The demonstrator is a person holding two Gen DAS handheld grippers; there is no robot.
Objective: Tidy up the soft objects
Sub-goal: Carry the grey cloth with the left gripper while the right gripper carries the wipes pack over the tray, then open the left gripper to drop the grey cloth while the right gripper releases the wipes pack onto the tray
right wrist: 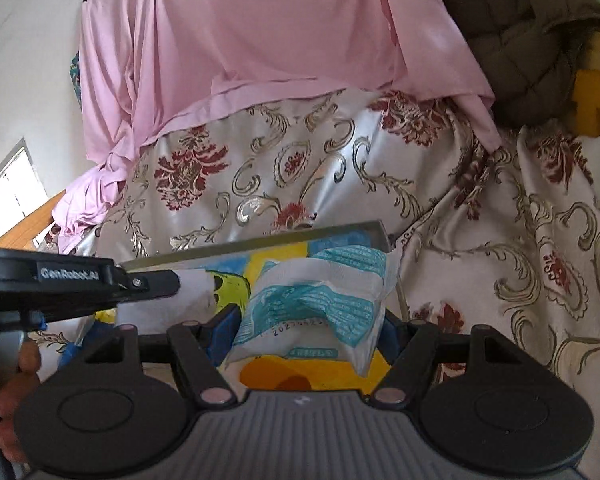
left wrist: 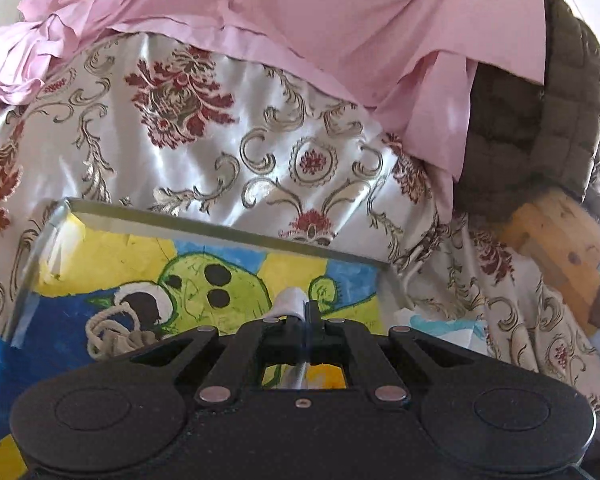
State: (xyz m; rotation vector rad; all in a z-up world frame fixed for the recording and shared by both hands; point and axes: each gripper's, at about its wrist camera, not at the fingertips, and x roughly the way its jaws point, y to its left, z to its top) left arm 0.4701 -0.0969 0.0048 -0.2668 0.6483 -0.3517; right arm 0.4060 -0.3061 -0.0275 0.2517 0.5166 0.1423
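Clamping a soft tissue pack (right wrist: pixel 314 300) (white wrapper with teal print) between its blue pads, the right gripper (right wrist: pixel 304 320) holds the pack above a clear box (right wrist: pixel 260 240) whose floor shows a bright painted picture. To its left in the right wrist view, the left gripper (right wrist: pixel 156 282) reaches in from the side, a person's hand (right wrist: pixel 4 392) on its handle. From the left wrist view, the left gripper (left wrist: pixel 306 312) has its jaws pressed fully together on a small piece of white cloth or paper (left wrist: pixel 290 300), held over the same clear box (left wrist: pixel 220 222), where the green cartoon face (left wrist: pixel 216 284) lies beneath and a coil of pale cord (left wrist: pixel 116 332) sits at the lower left. Beyond the box spreads a shiny floral bedcover (left wrist: pixel 220 128); farther back a pink garment (left wrist: pixel 300 20) drapes over it, with an olive quilted jacket (left wrist: pixel 560 100) and a wooden bed frame (left wrist: pixel 556 232) at the right.
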